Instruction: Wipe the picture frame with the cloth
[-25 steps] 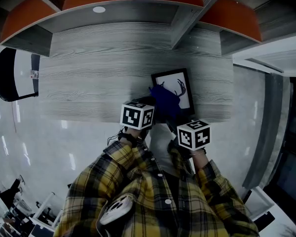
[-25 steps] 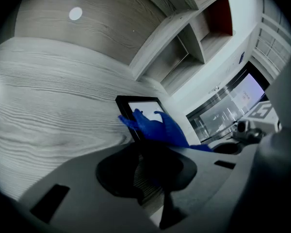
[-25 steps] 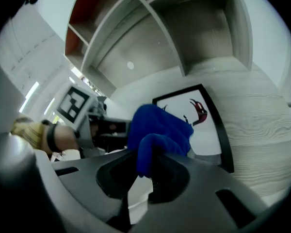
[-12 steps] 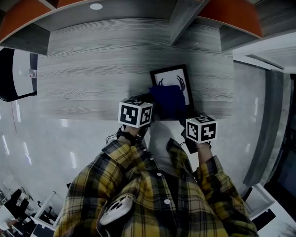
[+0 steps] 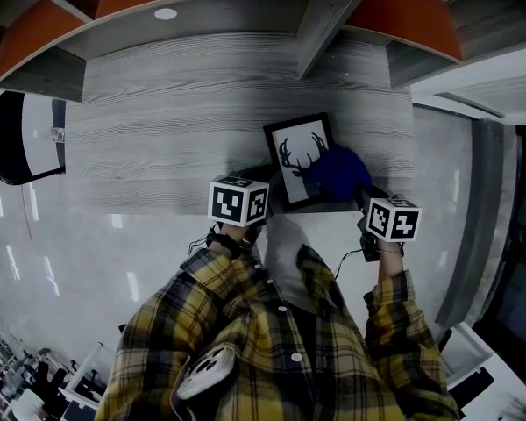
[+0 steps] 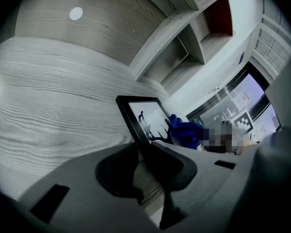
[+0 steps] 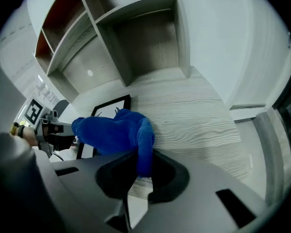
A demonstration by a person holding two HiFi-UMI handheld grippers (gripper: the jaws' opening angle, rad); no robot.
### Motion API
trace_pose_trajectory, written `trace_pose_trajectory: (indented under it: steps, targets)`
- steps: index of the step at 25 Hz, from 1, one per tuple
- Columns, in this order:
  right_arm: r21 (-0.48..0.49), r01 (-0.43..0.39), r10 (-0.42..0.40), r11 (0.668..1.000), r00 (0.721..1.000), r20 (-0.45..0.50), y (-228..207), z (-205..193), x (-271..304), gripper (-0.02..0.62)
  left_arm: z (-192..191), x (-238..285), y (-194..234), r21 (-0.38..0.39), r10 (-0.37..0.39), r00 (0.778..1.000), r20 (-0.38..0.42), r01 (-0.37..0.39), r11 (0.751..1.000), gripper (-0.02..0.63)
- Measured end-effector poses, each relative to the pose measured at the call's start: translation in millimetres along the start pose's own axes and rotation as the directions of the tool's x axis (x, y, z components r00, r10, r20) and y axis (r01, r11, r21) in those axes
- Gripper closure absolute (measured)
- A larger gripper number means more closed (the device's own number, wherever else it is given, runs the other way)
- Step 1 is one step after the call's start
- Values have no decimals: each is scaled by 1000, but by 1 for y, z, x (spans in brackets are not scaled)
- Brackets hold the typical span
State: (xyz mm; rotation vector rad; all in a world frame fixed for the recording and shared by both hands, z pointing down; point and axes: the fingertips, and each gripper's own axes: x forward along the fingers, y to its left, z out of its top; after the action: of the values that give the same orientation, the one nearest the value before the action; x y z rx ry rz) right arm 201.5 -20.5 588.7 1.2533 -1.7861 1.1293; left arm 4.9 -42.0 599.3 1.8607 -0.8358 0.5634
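Here, the picture frame (image 5: 298, 158), a black one with an antler print, is lying flat on the grey wood-grain desk (image 5: 175, 121), close to the near edge and right of the middle. The blue cloth (image 5: 338, 172) is bunching over the frame's right side and onto the desk just beside it. The right gripper (image 7: 140, 168) is pinching a fold of that cloth between its closed jaws, with the rest of the cloth spreading out ahead of them. The left gripper (image 6: 146, 152) is gripping the frame by its near left corner, its jaws closing on the dark edge. The person's yellow plaid shirt (image 5: 245, 340) is filling the lower part of the head view. Open shelving (image 5: 329, 24) is rising behind the desk.
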Motion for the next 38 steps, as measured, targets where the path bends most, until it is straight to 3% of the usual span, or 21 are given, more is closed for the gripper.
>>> trace_pose_trajectory:
  steps: [4,7,14,19,25,31,34,38]
  targets:
    - [2,-14,14,1000,999,35,2,7,-6,554,1,0,1,23,23,1000,-9,-23,999,525]
    - [-3,-61,60,998,993,101,21,21,-24,554,4,-6,-1,82,66,998,-3,-65,995,526]
    - [-124,-126,157,984,946,285,81,81,-82,554,52,-49,-23,148,28,990,142,-49,988,526]
    - [-216,-154,233,964,881,411,124,135,-125,554,98,-98,-47,194,-31,964,263,-21,981,558]
    - [-345,-173,345,922,770,537,180,191,-174,554,146,-156,-81,286,-113,919,379,0,958,600]
    - [-468,-122,418,876,678,605,229,220,-217,554,171,-207,-122,388,-212,869,448,24,921,600]
    - [-505,-110,445,856,653,613,246,223,-226,554,178,-227,-135,416,-235,843,485,14,909,601]
    - [-530,-119,471,840,646,601,257,224,-226,554,185,-239,-141,434,-240,824,514,-9,901,601]
